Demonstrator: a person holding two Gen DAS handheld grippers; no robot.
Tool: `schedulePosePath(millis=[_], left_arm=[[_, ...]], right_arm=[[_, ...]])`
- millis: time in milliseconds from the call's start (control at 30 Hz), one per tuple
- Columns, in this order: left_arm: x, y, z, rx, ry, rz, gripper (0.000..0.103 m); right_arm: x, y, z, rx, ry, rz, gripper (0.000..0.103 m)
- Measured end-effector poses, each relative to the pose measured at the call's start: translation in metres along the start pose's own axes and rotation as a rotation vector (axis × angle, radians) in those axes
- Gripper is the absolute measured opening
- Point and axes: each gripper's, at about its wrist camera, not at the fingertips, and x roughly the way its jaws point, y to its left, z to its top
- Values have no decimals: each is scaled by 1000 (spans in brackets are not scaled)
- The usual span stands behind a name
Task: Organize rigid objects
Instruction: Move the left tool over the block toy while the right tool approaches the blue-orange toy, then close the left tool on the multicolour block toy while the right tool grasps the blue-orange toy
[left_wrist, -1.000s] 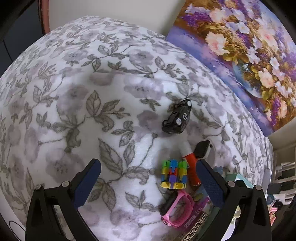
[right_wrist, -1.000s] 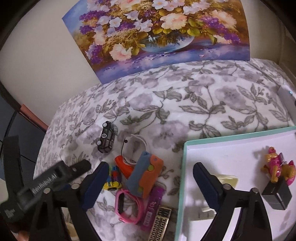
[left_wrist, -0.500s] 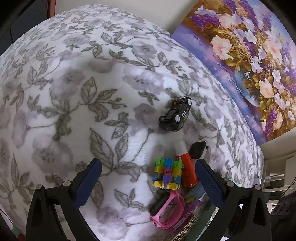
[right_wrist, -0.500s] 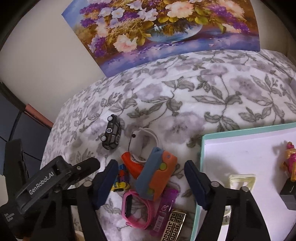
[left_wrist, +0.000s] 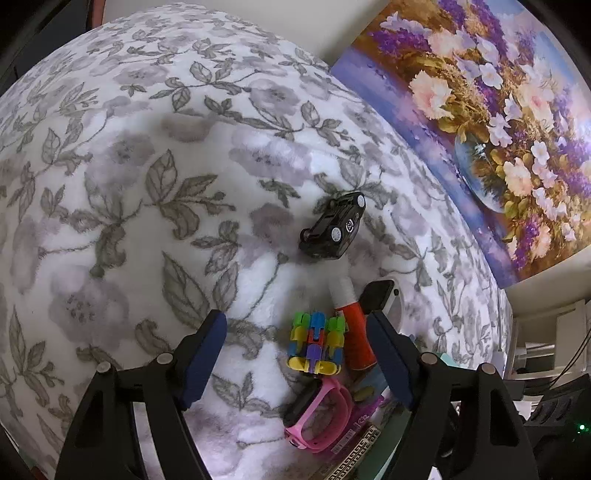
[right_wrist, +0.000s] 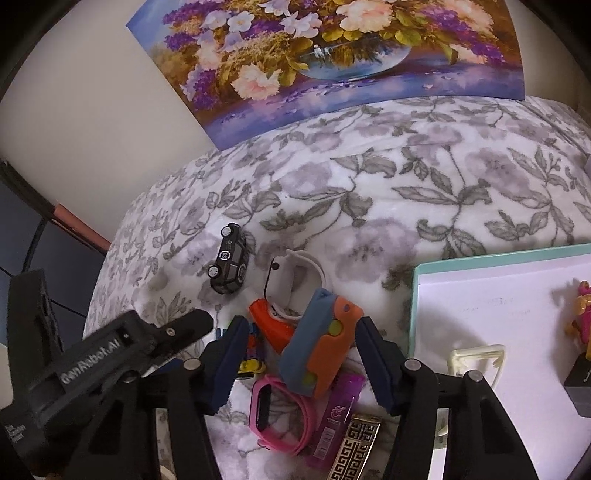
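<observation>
Overall, a floral blanket (right_wrist: 388, 192) covers the work surface, and a flower painting (right_wrist: 332, 48) leans against the wall behind it. At the right, a teal-rimmed tray (right_wrist: 415, 295) lies on the blanket; it holds a pink figurine (right_wrist: 583, 317), a dark block (right_wrist: 580, 387) and a clear frame (right_wrist: 476, 360).

Left of the tray lies a cluster of small items. The right gripper (right_wrist: 299, 354) is spread wide, its pads flanking the blue-and-orange toy (right_wrist: 317, 347) without touching it. The left gripper (left_wrist: 295, 354) is likewise released, with the multicolour block toy (left_wrist: 316, 343) between its pads.

Remaining cluster items: pink wristband (right_wrist: 280, 417), purple card (right_wrist: 332, 417), white watch (right_wrist: 291, 273), orange tube (right_wrist: 273, 325) and patterned gold bar (right_wrist: 356, 446). The black toy car (right_wrist: 229, 258) sits apart, beyond the cluster.
</observation>
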Motion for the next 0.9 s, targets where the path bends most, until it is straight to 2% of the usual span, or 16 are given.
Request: schedulePosePath(millis=[300, 500, 667, 900], left_arm=[[4, -4, -2, 21, 21, -16, 78], [14, -11, -7, 58, 59, -25, 70], [22, -12, -10, 67, 89, -36, 62], [28, -6, -11, 19, 112, -61, 59]], right_arm=[[6, 5, -3, -8, 33, 4, 56], [17, -5, -5, 27, 63, -7, 55], [23, -12, -8, 54, 76, -13, 49], [23, -9, -9, 42, 66, -30, 49]])
